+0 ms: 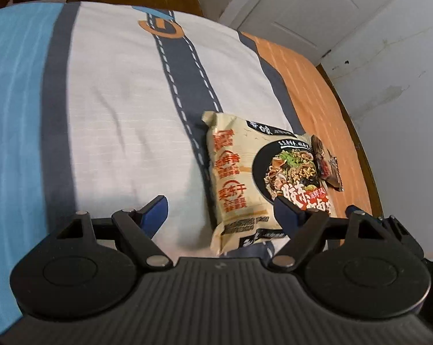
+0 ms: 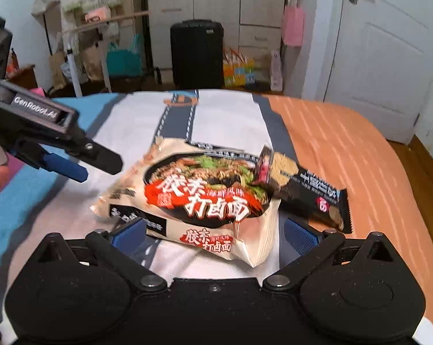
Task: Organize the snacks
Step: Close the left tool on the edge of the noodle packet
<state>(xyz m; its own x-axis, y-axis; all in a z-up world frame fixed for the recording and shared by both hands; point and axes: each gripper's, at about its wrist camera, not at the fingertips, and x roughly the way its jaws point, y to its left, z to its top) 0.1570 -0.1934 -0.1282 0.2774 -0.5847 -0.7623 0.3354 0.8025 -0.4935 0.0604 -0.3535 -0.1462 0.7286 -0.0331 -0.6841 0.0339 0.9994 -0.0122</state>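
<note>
The noodle packet [image 2: 204, 198] lies on the bedspread [image 2: 230, 115] at centre frame in the right wrist view, with the dark snack bar [image 2: 308, 192] tucked against its right edge. The right gripper [image 2: 215, 230] gapes wide over the packet's near end, gripping nothing; the left gripper [image 1: 220, 210] is open and empty too. Two grips on one soft bag could crumple it or knock the bar rightward toward the bed's orange edge. Open room lies at left

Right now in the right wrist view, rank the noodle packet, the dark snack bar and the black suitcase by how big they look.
1. noodle packet, clearly largest
2. dark snack bar and black suitcase look about alike; the suitcase stands far back, so no ranking.
</note>
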